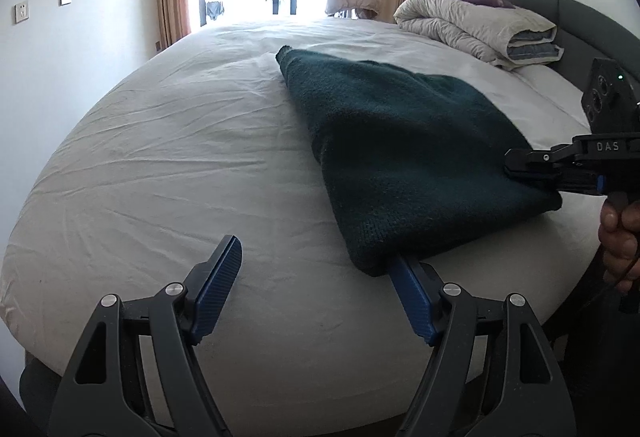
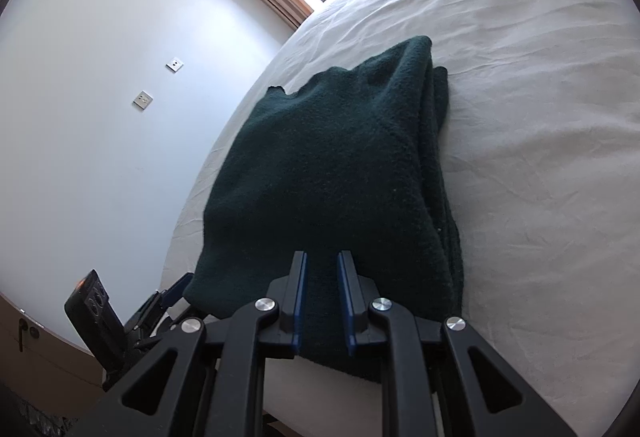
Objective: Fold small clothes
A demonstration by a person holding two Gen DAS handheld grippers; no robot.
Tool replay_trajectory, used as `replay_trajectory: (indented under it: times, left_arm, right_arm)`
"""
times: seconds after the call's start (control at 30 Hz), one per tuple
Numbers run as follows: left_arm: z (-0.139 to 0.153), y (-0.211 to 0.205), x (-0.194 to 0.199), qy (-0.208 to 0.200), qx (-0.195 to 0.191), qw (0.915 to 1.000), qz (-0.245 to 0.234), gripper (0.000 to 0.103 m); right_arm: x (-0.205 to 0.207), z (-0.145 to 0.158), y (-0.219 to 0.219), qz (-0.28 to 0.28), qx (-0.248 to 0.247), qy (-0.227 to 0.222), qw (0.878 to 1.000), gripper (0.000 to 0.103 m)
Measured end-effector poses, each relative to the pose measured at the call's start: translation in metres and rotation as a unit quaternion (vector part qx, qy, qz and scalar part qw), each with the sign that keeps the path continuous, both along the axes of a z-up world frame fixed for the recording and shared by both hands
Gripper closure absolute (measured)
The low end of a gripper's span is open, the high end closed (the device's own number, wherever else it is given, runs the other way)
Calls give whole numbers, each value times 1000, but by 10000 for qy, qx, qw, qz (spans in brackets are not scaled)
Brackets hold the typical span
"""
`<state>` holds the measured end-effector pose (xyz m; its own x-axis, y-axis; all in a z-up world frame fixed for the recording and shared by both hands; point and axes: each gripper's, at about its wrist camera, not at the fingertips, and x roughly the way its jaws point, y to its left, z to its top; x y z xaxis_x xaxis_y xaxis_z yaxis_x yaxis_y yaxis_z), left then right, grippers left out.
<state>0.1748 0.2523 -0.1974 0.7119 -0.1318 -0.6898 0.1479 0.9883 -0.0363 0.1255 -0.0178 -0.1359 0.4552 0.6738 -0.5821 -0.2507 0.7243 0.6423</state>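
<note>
Dark green knitted sweater (image 2: 332, 173) looks mostly folded on the white-sheeted bed (image 1: 160, 157). Right tongs (image 2: 322, 301) pinch its near edge; left tongs (image 1: 316, 277) gape wide, final fold left.

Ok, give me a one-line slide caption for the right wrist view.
Right gripper pinches the near edge of a folded dark green sweater on a white bedsheet.

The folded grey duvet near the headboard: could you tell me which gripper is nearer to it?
Right. The right gripper holds the green garment on the folded grey duvet's side; the left gripper is farther.
</note>
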Motion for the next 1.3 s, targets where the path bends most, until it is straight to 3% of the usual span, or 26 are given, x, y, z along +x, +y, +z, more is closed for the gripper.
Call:
replay_trajectory:
  times: [0.07, 0.1, 0.43, 0.53, 0.67, 0.83, 0.93, 1.0, 1.1, 1.13, 1.2, 1.3]
  left_arm:
    - [-6, 7, 5, 131, -216, 9996, 140, 30]
    - [-8, 10, 7, 147, -222, 9994, 211, 30]
    - [-16, 13, 5, 98, 61, 9988, 471, 30]
    - [-15, 9, 0, 103, 183, 9994, 276, 30]
    - [1, 14, -28, -30, -42, 9999, -138, 30]
    - [28, 18, -47, -484, -274, 9983, -146, 30]
    - [42, 7, -22, -617, -311, 9976, -70, 30]
    - [50, -8, 0, -766, -203, 9968, -47, 29]
    - [38, -33, 35, -538, 78, 9983, -187, 28]
    - [30, -40, 44, -371, 129, 9989, -258, 28]
    - [5, -51, 62, 179, 363, 9987, -303, 28]
    - [-10, -37, 62, 374, -121, 9992, -23, 28]
  right_arm:
    - [1, -3, 0, -64, -108, 38, 9999, 94]
    - [2, -5, -2, -127, -148, 69, 9998, 102]
    - [11, -23, -18, -281, -139, 218, 9993, 103]
    - [14, -26, -27, -335, 84, 235, 9991, 103]
    - [4, -9, -32, -305, 181, -2, 9994, 103]
    - [-14, 22, -35, -177, 650, -493, 9965, 88]
    - [-17, 35, -12, 179, 607, -715, 9954, 77]
    - [-14, 28, 3, 261, 401, -639, 9968, 75]
    - [-9, 2, 2, 15, -33, -234, 9997, 77]
    - [-10, -4, -5, -38, 32, -182, 9998, 84]
    - [-13, -9, -22, -184, 261, -149, 9994, 86]
    - [-18, -1, -40, -372, 110, -238, 9990, 84]
